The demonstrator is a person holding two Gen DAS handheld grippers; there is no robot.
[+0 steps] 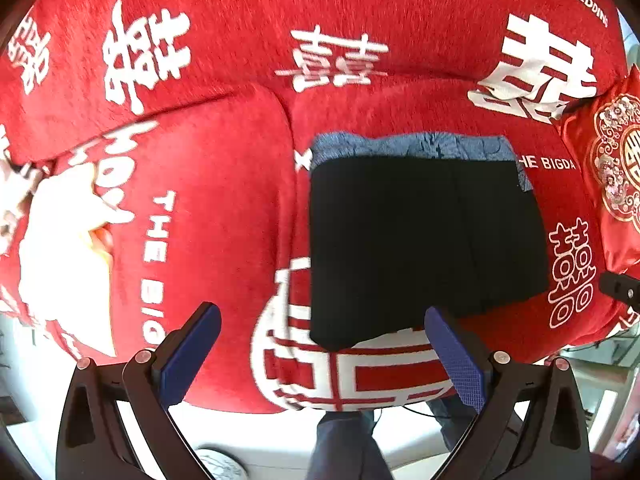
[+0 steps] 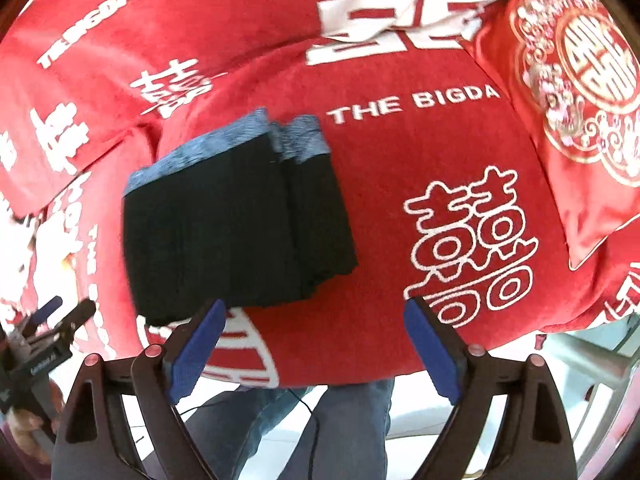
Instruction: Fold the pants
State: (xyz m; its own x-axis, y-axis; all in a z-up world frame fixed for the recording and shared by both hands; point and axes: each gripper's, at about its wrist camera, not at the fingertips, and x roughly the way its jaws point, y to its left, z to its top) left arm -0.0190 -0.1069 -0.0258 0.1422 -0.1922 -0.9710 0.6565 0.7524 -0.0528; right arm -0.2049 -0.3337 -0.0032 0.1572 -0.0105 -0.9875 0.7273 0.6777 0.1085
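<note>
The black pants (image 1: 420,240) lie folded into a compact rectangle on the red sofa seat, with a blue-grey waistband along the far edge. They also show in the right wrist view (image 2: 236,224). My left gripper (image 1: 324,322) is open and empty, just short of the bundle's near edge. My right gripper (image 2: 316,314) is open and empty, near the bundle's near right corner, above bare seat. The left gripper also shows at the left edge of the right wrist view (image 2: 60,320).
The sofa (image 1: 224,200) is covered in red cloth with white characters and lettering. A red embroidered cushion (image 2: 580,92) leans at the right end. The seat's front edge (image 1: 360,404) is close below the grippers, with the person's jeans-clad legs (image 2: 320,432) beneath.
</note>
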